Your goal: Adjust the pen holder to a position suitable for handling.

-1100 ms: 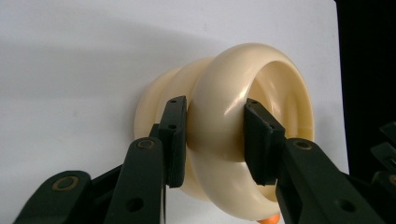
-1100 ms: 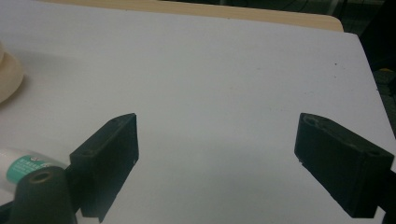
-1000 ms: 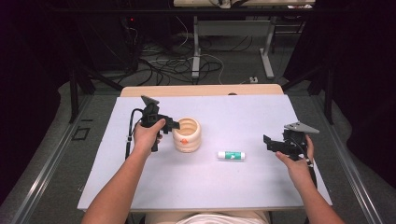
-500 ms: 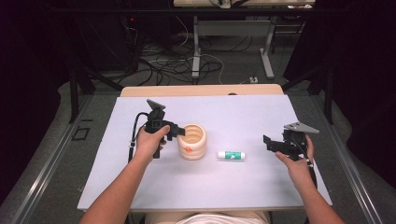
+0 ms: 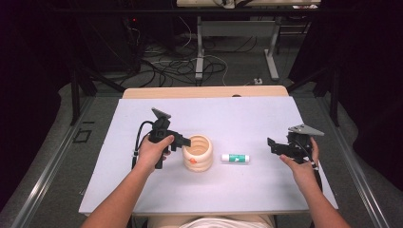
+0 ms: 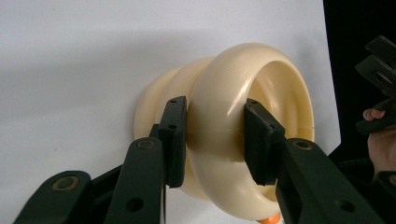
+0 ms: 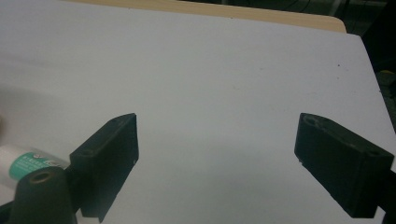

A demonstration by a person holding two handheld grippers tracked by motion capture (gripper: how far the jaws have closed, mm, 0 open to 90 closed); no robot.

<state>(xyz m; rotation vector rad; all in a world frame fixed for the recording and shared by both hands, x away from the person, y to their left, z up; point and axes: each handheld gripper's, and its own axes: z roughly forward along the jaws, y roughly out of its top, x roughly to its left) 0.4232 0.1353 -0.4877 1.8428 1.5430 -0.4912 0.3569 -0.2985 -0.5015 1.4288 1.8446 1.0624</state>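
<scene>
A cream ribbed cup (image 5: pixel 199 156) stands at the middle of the white table (image 5: pixel 237 118), its mouth facing up and a small orange mark low on its side. My left gripper (image 5: pixel 183 141) is shut on the cup's left rim. In the left gripper view one pad (image 6: pixel 175 135) presses the outside of the cup (image 6: pixel 219 88) and the other sits inside the mouth, with my left gripper (image 6: pixel 212 119) closed on the wall. A white glue stick (image 5: pixel 235 158) with a green label lies just right of the cup. My right gripper (image 5: pixel 272 145) hovers open farther right, jaws wide in its own view (image 7: pixel 217 158).
The glue stick (image 7: pixel 21 164) shows at the left edge of the right gripper view. The other hand (image 6: pixel 380 140) appears at the right of the left gripper view. Beyond the table's wooden far edge (image 5: pixel 204 91) are cables and desk legs on a dark floor.
My left gripper has drawn the cup toward the near edge and a little to the right. The right hand and the glue stick have stayed put.
</scene>
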